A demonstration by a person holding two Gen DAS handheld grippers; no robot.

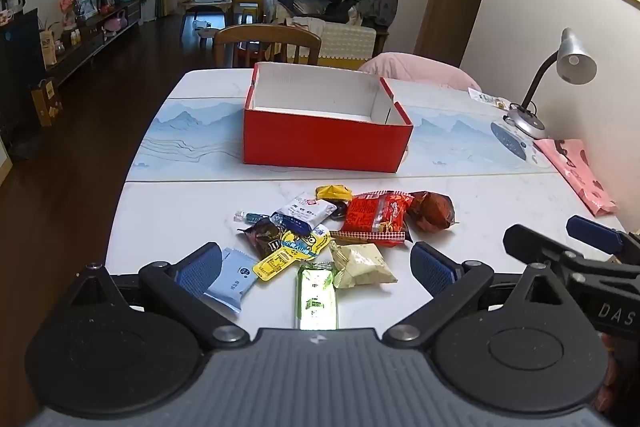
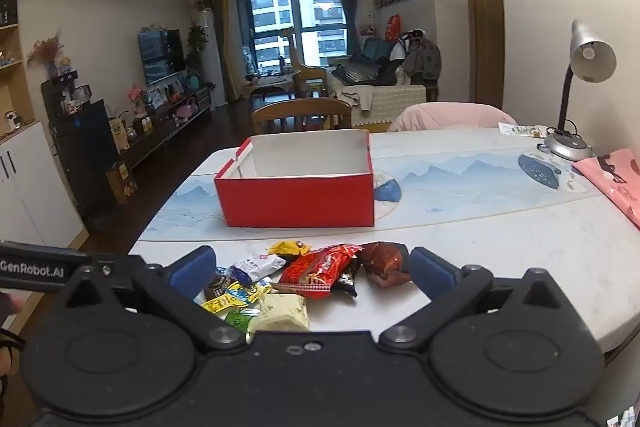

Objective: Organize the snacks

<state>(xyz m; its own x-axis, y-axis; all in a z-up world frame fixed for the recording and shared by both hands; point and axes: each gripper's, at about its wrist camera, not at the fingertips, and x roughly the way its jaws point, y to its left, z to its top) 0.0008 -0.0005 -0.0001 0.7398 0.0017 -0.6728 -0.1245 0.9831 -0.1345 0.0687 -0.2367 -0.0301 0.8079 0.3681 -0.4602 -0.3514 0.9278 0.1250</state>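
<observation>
Both claws [image 1: 316, 265] [image 2: 312, 273] gape over loose snacks [image 1: 344, 231]; red box [image 1: 326, 143] holds nothing.

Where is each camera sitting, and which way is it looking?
Left wrist: sits on the left gripper, facing the snack pile and red box; its open fingers and the right gripper show.
Right wrist: sits on the right gripper, facing the same way; its open fingers show.
Shared: snack pile, red box, lamp.
</observation>
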